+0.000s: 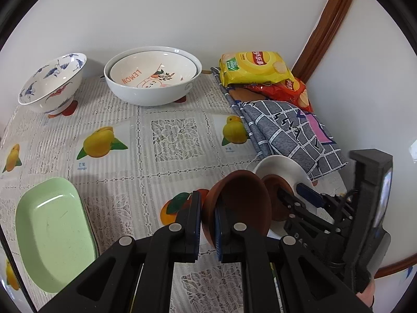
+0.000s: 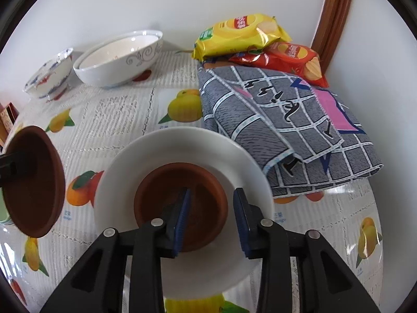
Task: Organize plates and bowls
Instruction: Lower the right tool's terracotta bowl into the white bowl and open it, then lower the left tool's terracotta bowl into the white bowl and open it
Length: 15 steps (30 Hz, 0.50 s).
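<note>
Status: partway thru, by our read. Back of the surface (image 1: 146, 140) near the wall: large white bowl (image 1: 153, 78) w/ a "LEMON" dish nested inside it, so that pair looks sorted. Blue-pattern footed bowl (image 1: 52, 80) stands alone, left of it. Green rectangular dishes (image 1: 52, 234) sit front left, look like two stacked, can't confirm.

Left gripper (image 1: 208, 224): fingers narrow, clamped on the rim of a brown bowl (image 1: 239, 203), one finger inside the wall, one outside. Bowl is off the surface, tipped on edge; mouth faces sideways toward the right gripper, so its axis runs roughly horizontal, not upright.

Right gripper (image 2: 211, 221): fingers wide, not gripping. Left finger is inside the second brown bowl (image 2: 182, 208), right finger outside its wall over the plate, i.e. straddling the rim. That bowl sits upright, mouth up, centred on the white plate (image 2: 182, 146). Plate edge is tucked just under the folded grey check cloth (image 2: 286, 120); chip bags (image 2: 242, 36) behind the cloth.

Left, as we judge it: level the held bowl and nest it in the one on the plate, then place the blue-pattern bowl and the green dishes.
</note>
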Available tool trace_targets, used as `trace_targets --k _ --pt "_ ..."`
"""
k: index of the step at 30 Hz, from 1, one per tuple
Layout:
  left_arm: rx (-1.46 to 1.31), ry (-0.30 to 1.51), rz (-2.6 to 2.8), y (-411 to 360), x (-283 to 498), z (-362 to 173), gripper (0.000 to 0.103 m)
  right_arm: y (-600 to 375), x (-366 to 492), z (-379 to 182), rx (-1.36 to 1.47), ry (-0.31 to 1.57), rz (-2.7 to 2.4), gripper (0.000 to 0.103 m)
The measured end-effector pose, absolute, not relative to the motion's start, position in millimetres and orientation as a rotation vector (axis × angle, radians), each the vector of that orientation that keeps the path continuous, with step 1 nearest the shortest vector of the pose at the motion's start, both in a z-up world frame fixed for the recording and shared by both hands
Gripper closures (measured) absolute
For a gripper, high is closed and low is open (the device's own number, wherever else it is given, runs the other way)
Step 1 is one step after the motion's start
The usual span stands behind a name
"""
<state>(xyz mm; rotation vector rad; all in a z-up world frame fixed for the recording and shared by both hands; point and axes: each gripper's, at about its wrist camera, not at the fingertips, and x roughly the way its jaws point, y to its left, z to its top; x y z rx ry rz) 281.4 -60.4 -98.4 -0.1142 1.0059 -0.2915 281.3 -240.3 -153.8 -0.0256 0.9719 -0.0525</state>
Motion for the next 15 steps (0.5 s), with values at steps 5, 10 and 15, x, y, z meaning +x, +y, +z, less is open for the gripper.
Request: trace_targets --k 5,10,15 --pt "-0.118 1.003 -0.309 -72 281 -97 0.094 -257 261 -132 0.043 0.916 -0.019 0.069" --pt "-0.111 0.993 -0.359 -95 281 -95 0.094 -279 241 -116 0.095 0.886 -0.022 0.069" --pt "-0.098 1.012 -0.401 -122 286 -103 0.094 -297 223 -109 0.080 0.854 -0.067 0.069"
